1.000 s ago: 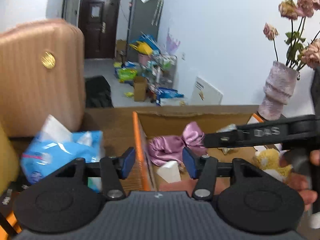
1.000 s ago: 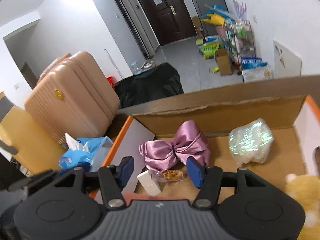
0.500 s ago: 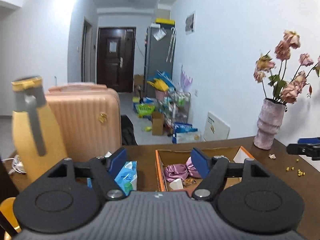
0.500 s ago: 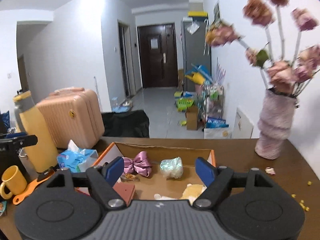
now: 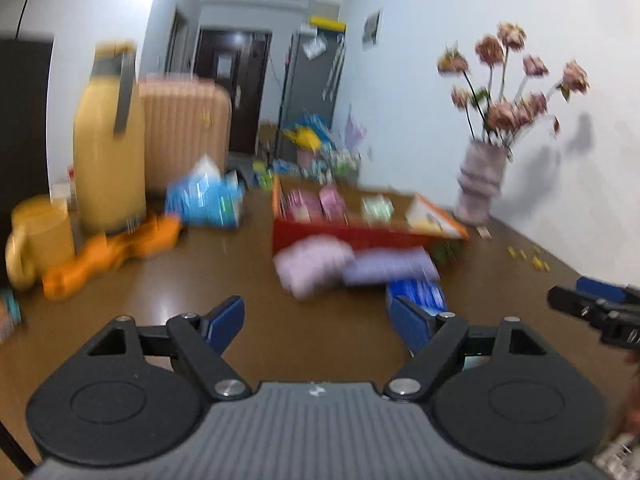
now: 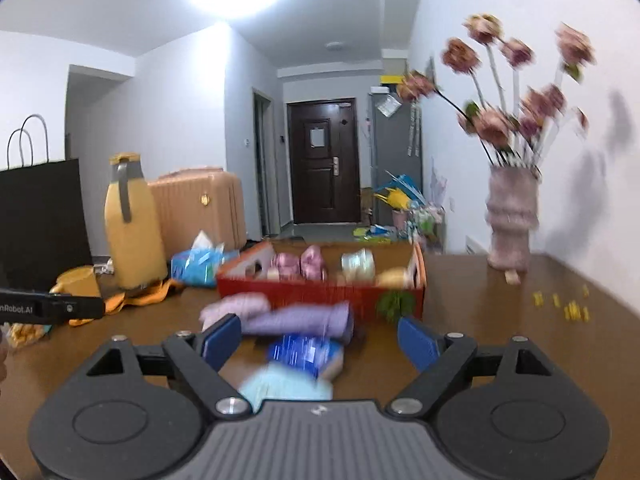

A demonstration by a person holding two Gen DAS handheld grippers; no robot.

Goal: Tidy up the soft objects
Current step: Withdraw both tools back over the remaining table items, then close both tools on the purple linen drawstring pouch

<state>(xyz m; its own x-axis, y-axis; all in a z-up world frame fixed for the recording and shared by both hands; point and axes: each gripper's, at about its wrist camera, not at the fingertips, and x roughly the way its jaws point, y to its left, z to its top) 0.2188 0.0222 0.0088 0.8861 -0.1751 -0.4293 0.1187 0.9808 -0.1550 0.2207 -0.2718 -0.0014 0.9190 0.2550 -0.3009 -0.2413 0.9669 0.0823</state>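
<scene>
Two hand-held grippers hover low over a brown table [image 6: 500, 320], both views blurred. The left gripper [image 5: 318, 318] and right gripper [image 6: 320, 338] are each widening their jaws, and nothing is held between them.

Risk: loose soft things lie ahead of the right gripper at twelve o'clock, namely a lilac roll [image 6: 298, 320], a pink bundle [image 6: 234, 306] and a blue packet [image 6: 304, 352]. These sit touching, so a hasty pinch could catch two at once or shove one away.

The red box [image 6: 320, 294], further off at twelve o'clock, holds a pink bow [image 6: 300, 264], a pale wrapped bundle [image 6: 358, 264] and something yellowish at its right end. A vase [image 6: 512, 216] of flowers stands at two o'clock, where a wide swing could tip it.
</scene>
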